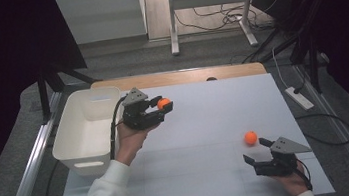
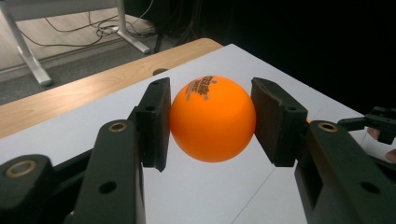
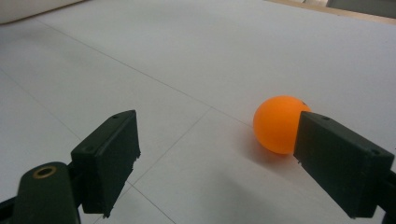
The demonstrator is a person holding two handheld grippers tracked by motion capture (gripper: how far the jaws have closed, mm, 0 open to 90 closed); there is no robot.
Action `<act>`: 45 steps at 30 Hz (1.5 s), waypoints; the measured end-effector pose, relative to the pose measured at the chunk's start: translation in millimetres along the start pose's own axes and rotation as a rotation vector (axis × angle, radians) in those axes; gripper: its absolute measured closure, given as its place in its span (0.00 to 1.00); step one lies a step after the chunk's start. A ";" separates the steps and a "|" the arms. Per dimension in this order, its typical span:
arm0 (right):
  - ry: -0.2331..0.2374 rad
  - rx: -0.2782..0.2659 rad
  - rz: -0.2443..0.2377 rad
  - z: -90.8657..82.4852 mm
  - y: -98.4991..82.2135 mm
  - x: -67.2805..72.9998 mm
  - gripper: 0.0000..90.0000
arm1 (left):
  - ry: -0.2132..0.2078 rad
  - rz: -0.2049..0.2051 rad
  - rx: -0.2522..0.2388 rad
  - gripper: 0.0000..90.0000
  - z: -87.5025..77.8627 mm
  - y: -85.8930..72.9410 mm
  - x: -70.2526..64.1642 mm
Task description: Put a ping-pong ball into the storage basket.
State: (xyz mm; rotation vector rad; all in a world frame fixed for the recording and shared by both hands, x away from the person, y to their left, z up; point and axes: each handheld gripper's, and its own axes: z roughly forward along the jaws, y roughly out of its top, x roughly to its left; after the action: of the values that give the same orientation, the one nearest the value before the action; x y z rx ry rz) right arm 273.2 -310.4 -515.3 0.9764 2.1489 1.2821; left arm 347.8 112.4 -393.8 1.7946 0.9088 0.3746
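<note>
My left gripper is shut on an orange ball and holds it in the air above the white table, just right of the white bin. Both black pads press the printed orange ball from its sides in the left gripper view. A second orange ball rests on the table at the right. My right gripper stands open just in front of it, low over the table. In the right gripper view that ball lies beyond the right fingertip, outside the gap between the jaws.
The white bin stands at the table's left edge. A wooden strip runs along the table's far edge. Beyond it are desk legs and cables on the floor. A power strip lies off the table's right side.
</note>
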 end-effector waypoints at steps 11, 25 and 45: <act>0.001 0.000 0.000 0.1 -0.4 -0.4 0.16 | 0.018 0.002 0.003 0.56 -8.2 2.1 5.3; 0.003 -0.001 -0.006 0.4 -0.2 0.6 0.16 | 0.038 -0.011 -0.025 0.56 -22.4 7.2 11.1; 0.006 -0.001 -0.004 0.6 0.0 0.7 0.16 | 0.081 -0.025 -0.053 0.56 -42.4 7.4 23.7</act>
State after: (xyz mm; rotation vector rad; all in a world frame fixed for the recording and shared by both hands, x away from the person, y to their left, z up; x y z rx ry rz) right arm 273.2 -309.5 -515.7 0.9681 2.1532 1.2859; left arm 339.7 156.5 -373.6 1.7282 0.9681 0.4537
